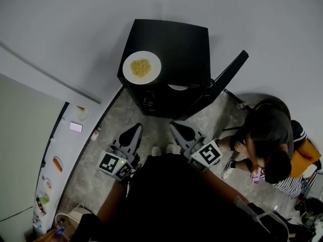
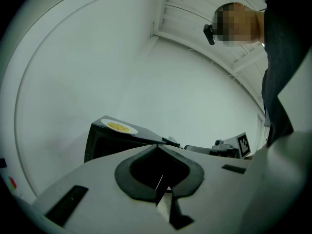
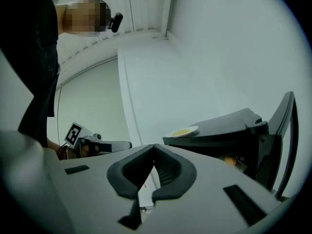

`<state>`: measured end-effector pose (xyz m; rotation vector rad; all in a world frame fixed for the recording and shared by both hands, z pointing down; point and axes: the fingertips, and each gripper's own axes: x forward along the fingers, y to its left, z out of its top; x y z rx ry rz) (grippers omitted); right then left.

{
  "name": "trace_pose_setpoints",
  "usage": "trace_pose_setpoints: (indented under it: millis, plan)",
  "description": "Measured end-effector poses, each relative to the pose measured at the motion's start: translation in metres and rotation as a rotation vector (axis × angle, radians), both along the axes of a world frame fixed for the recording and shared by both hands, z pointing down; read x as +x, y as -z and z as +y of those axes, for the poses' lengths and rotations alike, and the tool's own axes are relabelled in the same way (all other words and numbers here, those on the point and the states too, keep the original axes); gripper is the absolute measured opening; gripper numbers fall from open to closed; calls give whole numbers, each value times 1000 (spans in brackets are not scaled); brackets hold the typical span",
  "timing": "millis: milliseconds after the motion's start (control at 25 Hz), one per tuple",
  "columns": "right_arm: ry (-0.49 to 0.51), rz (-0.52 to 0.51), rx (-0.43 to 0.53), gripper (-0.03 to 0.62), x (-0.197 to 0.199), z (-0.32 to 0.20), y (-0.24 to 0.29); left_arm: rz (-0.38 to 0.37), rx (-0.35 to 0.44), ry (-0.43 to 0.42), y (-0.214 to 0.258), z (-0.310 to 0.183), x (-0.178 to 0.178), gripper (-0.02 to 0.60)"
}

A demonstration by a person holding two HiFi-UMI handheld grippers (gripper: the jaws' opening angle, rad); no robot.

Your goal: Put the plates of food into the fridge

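Observation:
A black mini fridge (image 1: 171,49) stands ahead with its door (image 1: 229,77) swung open to the right. On its top lies a white plate of yellow food (image 1: 142,67), which also shows in the left gripper view (image 2: 119,126) and in the right gripper view (image 3: 183,131). A second white plate (image 1: 177,87) shows just inside the fridge opening. My left gripper (image 1: 136,128) and right gripper (image 1: 175,125) hover low in front of the fridge, apart from it. Both are shut and hold nothing, the left (image 2: 157,146) and the right (image 3: 154,146) alike.
A person (image 1: 270,135) crouches on the floor right of the fridge door, beside an orange seat (image 1: 309,155). Along the left runs a white counter (image 1: 60,150) with a phone (image 1: 75,127) and small items. A white wall stands behind the fridge.

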<state>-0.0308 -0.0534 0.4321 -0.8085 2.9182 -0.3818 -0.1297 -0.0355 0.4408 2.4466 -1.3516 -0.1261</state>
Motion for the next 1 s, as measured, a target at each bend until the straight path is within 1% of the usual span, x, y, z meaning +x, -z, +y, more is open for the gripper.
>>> trace_pose_setpoints:
  millis: [120, 280, 320, 400, 520, 680, 720, 760, 800, 960, 1000]
  plan:
    - [13, 15, 47, 26, -4, 8, 10, -30, 8, 0, 0, 1, 0, 25]
    - [6, 13, 36, 26, 0, 9, 9, -71, 5, 19, -1, 2, -1, 23]
    - [4, 13, 34, 26, 1, 9, 9, -71, 9, 20, 0, 3, 0, 23]
    - [4, 11, 34, 26, 3, 10, 9, -45, 13, 13, 1, 2, 1, 23]
    - [8, 9, 34, 26, 6, 12, 8, 5, -19, 26, -1, -1, -1, 24]
    - [18, 11, 25, 26, 8, 16, 8, 110, -60, 26, -5, -5, -2, 25]
    - [20, 12, 22, 26, 9, 16, 7, 147, -71, 27, -5, -6, -3, 25]
    - [20, 12, 20, 26, 9, 16, 7, 203, -87, 38, -6, -9, -6, 25]
    - [20, 10, 19, 26, 10, 15, 6, 278, -107, 57, -6, -13, -11, 25]
    - [19, 6, 8, 26, 13, 12, 2, 654, -202, 124, -14, -35, -32, 26]
    - [22, 0, 4, 26, 14, 12, 1, 735, -223, 136, -17, -41, -36, 29]
